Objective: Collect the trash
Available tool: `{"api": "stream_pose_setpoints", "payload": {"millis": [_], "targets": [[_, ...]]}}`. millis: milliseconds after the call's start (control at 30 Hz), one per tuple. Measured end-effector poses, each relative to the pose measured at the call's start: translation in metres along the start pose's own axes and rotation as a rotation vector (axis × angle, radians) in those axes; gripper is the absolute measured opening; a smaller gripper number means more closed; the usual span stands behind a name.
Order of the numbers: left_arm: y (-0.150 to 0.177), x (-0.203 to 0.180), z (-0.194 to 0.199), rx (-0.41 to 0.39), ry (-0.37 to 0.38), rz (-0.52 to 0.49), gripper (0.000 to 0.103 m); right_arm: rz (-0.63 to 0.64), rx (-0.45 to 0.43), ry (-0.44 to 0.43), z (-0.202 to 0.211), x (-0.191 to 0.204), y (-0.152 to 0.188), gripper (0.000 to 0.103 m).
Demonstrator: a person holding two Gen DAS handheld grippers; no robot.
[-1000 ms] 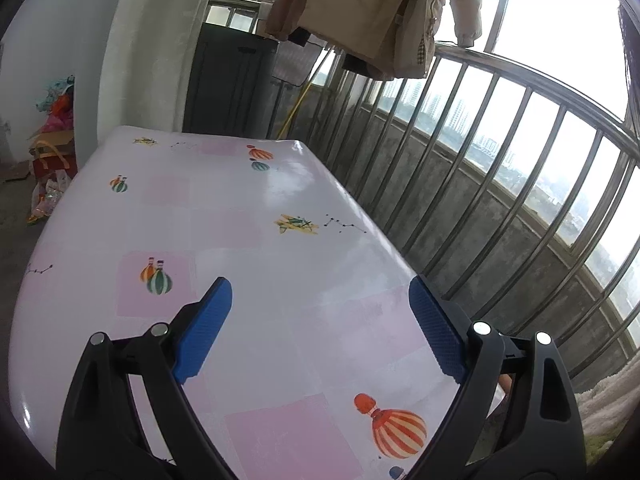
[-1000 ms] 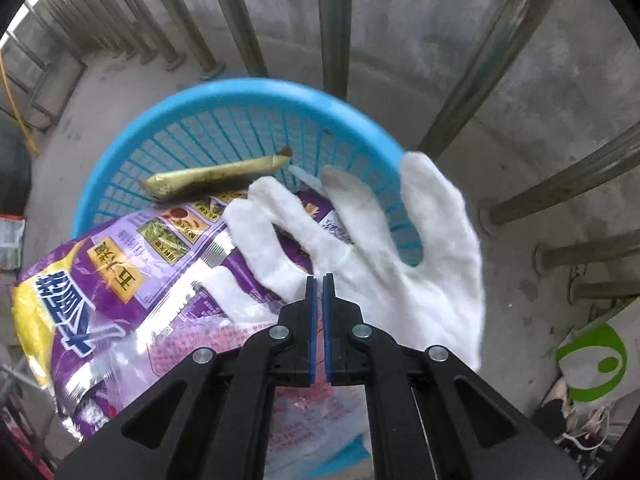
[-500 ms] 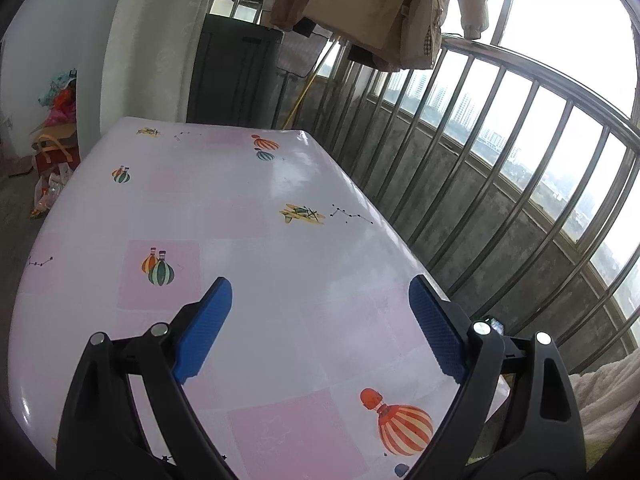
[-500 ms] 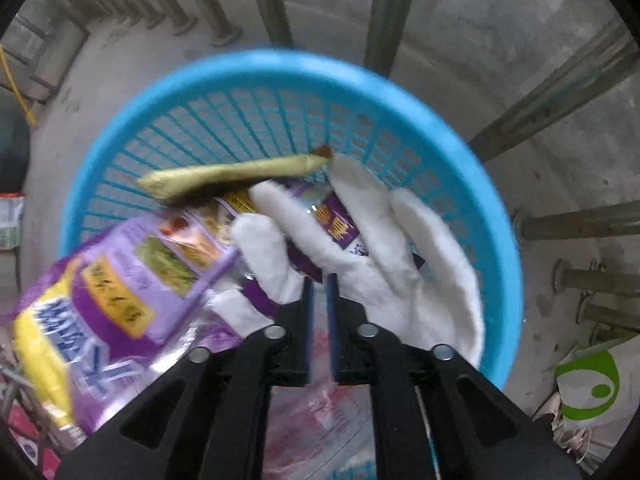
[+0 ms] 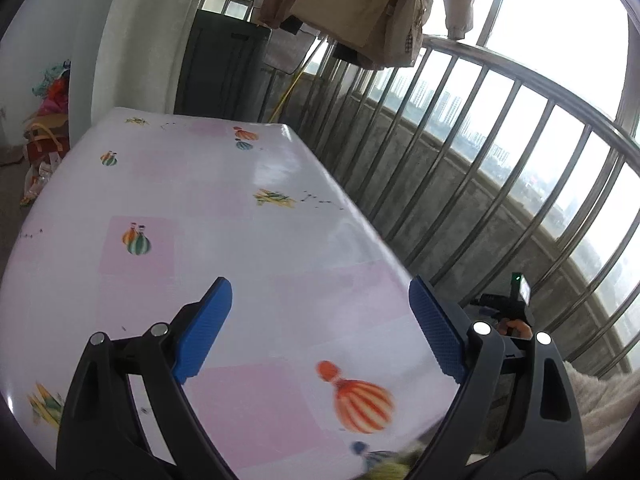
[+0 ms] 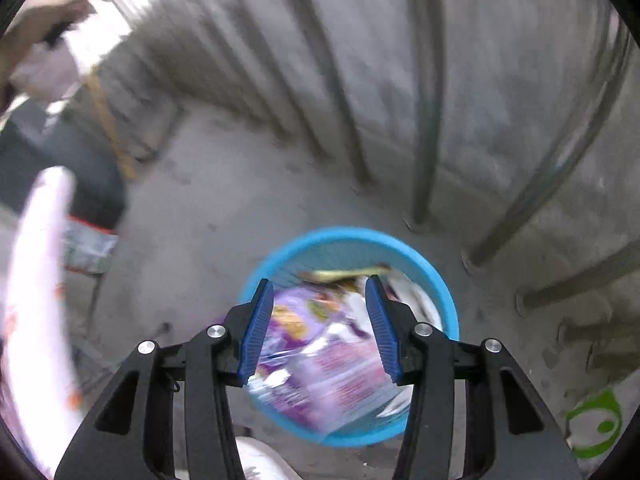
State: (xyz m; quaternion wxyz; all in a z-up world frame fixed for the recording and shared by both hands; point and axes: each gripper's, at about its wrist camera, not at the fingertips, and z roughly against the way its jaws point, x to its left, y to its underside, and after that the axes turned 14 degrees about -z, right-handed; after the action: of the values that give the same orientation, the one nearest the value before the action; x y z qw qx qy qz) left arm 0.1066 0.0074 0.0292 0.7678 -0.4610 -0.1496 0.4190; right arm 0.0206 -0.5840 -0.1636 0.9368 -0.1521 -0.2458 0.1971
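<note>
- Spreading wide under the left wrist camera: table in a glossy pink-and-white cloth printed with hot-air balloons, surface bare of trash where visible, blurred greenish smudge at the very bottom edge impossible to identify.
- Running along the table's right side: metal balcony railing with a hazy skyline behind, beige jacket hung over it at the top.
- Sitting on the concrete floor by the railing posts, seen from above through the right wrist camera: blue basket, round, mesh-walled.
- Filling most of that basket: purple snack bag, crumpled and motion-blurred, partly hidden behind the fingers.
- Lying against the far inner wall of the basket: yellowish wrapper; white glove tucked along the right inner side, only partly visible.
- Hovering above the basket, pointing steeply down: right gripper, jaws opening, about half spread, nothing between the blue pads, trash well below them.
- Hanging over the near end of the table: left gripper, jaws wide apart, holding nothing.
</note>
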Motion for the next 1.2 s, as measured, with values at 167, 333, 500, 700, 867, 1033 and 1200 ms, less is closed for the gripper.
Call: {"api": "stream_pose_setpoints", "payload": {"millis": [167,333,500,700,867,1033,1200], "targets": [[-0.010,-0.036,0.013,-0.019,-0.189,0.012,0.090,0.257,-0.103,-0.151,0.121,0.076,0.033,0.074],[-0.012,-0.079,0.030,-0.083,-0.369,-0.069,0.094,0.495,-0.330,-0.272,0.239,0.131,0.098,0.097],[0.003,-0.107,0.022,0.029,-0.383,-0.139,0.094,0.651,-0.378,-0.337,0.288,0.151,0.180,0.097],[0.035,-0.106,0.001,0.222,-0.379,-0.070,0.094,0.733,-0.274,-0.167,0.274,0.162,0.248,0.097],[0.042,-0.104,-0.004,0.272,-0.420,-0.064,0.094,0.751,-0.119,-0.020,0.242,0.158,0.275,0.097],[0.045,-0.099,-0.006,0.301,-0.440,-0.050,0.094,0.647,-0.107,0.044,0.232,0.150,0.262,0.097],[0.045,-0.100,-0.012,0.323,-0.443,-0.054,0.094,0.605,-0.096,0.084,0.226,0.139,0.254,0.097]]}}
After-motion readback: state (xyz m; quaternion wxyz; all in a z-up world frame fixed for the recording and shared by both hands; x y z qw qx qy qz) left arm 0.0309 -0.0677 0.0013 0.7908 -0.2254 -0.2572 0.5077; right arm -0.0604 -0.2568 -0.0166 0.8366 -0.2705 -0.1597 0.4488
